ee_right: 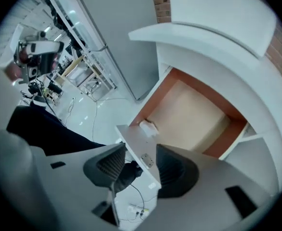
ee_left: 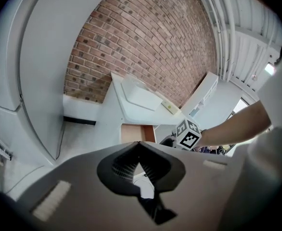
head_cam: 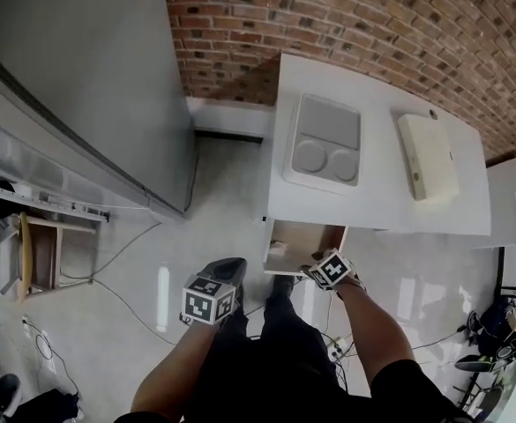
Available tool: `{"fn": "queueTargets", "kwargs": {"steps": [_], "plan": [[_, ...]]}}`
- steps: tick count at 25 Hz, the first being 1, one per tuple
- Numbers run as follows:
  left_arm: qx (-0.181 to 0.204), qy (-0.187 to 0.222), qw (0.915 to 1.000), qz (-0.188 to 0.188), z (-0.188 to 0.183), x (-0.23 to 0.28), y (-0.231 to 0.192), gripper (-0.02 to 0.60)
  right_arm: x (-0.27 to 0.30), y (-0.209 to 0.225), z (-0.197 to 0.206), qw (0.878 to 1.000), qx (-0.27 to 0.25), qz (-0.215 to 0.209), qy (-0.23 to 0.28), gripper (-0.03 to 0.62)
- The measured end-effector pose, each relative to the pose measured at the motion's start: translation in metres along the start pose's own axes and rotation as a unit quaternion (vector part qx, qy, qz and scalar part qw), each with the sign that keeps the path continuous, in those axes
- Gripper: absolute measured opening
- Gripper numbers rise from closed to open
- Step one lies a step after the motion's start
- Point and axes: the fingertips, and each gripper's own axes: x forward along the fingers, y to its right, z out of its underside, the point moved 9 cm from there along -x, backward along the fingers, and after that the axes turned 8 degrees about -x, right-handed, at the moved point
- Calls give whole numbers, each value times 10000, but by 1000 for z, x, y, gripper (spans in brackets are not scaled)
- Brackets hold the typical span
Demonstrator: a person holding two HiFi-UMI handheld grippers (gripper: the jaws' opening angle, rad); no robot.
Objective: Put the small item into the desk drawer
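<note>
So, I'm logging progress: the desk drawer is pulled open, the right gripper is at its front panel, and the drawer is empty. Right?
Not quite: the drawer is not empty. A small white item lies inside it, in a corner behind the front panel, as the right gripper view shows. The rest holds: the drawer is open and the right gripper is at its front panel.

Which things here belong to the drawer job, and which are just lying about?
Job in hand:
- small white item, lying in the open drawer
- right gripper, jaws open astride the drawer front

Lying about:
- grey tray with two round hollows, on the desk top
- cream flat box, also on the desk top
- left gripper, shut, idle
</note>
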Motion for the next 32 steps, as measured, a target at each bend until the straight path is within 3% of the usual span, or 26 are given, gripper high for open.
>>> {"fn": "queueTargets", "kwargs": {"steps": [2,4,6,8,10,11,15,17,18,21,22,23,27,32], "plan": [[61,23,10000,49,-8,-8,5,11,-22,-7,2,9991,276,64,324,194],[-47,116,9998,138,-16,-17,8,11,-45,-14,0,9912,889,68,978,172],[-233,282,9990,269,-25,-26,8,11,-67,-21,-2,9680,1735,41,1812,140],[-295,367,9981,391,-35,-32,8,11,-80,-30,0,9357,2537,55,2452,109],[-142,317,9981,503,-41,-35,10,11,-86,-40,7,9093,3102,135,2770,89],[5,280,9981,548,-45,-35,12,10,-89,-45,12,9025,3249,199,2821,83],[358,335,9974,524,-59,-36,10,11,-106,-57,28,9090,3165,546,2659,77],[345,396,9976,457,-65,-37,6,11,-122,-55,40,9003,3296,800,2728,77],[334,417,9976,449,-67,-37,7,11,-133,-52,48,8857,3512,925,2892,75],[436,443,9969,492,-73,-36,16,11,-164,-41,70,8240,4206,1176,3609,51],[512,439,9964,504,-74,-36,20,11,-171,-39,75,8129,4277,1242,3753,43],[594,439,9960,511,-75,-36,24,11,-178,-37,80,8090,4264,1312,3827,37],[942,556,9935,323,-88,-41,39,11,-204,-33,88,8136,3879,1393,4100,26],[1366,629,9885,186,-94,-41,79,11,-254,-48,91,8349,2872,1166,4549,17]]}}
